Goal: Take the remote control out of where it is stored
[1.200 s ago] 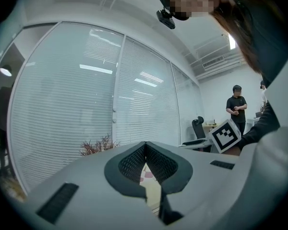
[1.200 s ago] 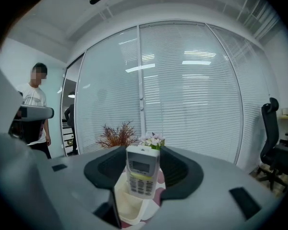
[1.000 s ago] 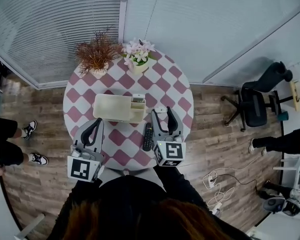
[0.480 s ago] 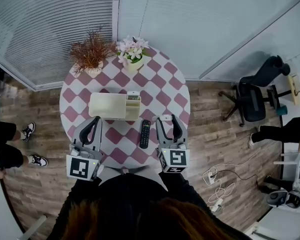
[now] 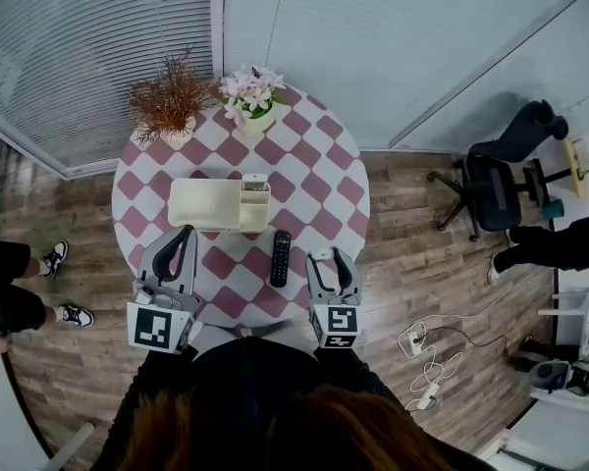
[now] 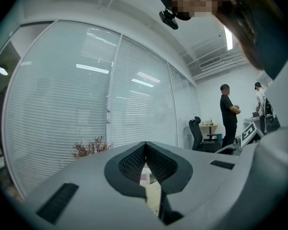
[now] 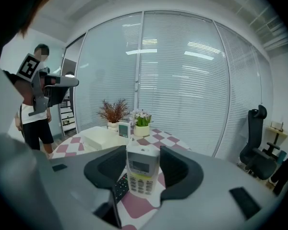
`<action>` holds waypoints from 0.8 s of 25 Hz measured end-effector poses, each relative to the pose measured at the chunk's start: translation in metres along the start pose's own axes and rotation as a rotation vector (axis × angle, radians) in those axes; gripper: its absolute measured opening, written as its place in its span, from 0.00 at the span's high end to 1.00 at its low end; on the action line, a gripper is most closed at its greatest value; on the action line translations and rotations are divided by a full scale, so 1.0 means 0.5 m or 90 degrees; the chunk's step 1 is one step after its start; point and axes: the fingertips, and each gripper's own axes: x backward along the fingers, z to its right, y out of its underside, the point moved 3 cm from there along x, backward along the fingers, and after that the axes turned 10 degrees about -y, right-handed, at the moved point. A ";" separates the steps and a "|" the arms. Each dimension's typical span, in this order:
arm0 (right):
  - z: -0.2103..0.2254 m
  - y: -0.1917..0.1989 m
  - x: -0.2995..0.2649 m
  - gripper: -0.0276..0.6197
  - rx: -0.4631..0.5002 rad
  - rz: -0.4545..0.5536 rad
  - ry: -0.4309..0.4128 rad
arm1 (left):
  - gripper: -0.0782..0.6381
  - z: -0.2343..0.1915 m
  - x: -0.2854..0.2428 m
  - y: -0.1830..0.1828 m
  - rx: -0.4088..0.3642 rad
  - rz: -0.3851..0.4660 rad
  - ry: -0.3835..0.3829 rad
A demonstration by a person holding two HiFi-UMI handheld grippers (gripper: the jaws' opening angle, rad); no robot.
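Note:
My right gripper (image 5: 323, 256) hangs over the near edge of the checked round table (image 5: 319, 180), shut on a white remote control (image 5: 321, 254). In the right gripper view this remote (image 7: 143, 170) stands upright between the pads, screen facing the camera. A black remote (image 5: 280, 258) lies flat on the table just left of that gripper and shows under the jaws (image 7: 120, 186). The cream storage box (image 5: 204, 204) sits mid-table, with another light remote (image 5: 256, 182) upright in its right compartment. My left gripper (image 5: 184, 233) is shut and empty, near the table's front left edge.
A dried red plant (image 5: 167, 103) and a pot of pale flowers (image 5: 247, 96) stand at the table's far side, against the blinds. An office chair (image 5: 499, 183) is at the right. People's legs show at the left (image 5: 20, 287) and right (image 5: 560, 248). Cables (image 5: 427, 361) lie on the floor.
My right gripper has drawn back from beside the storage box toward the table's near edge, carrying the white remote. The left gripper has hardly moved.

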 end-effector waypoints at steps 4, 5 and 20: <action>-0.002 0.041 -0.005 0.60 0.006 -0.025 -0.006 | 0.88 0.007 -0.001 0.002 -0.001 -0.005 0.003; -0.001 0.050 -0.006 0.60 0.003 -0.030 -0.006 | 0.88 0.009 -0.001 0.002 -0.001 -0.006 0.003; 0.005 0.119 -0.034 0.60 -0.053 -0.076 -0.003 | 0.88 -0.002 0.006 -0.003 -0.012 -0.008 0.005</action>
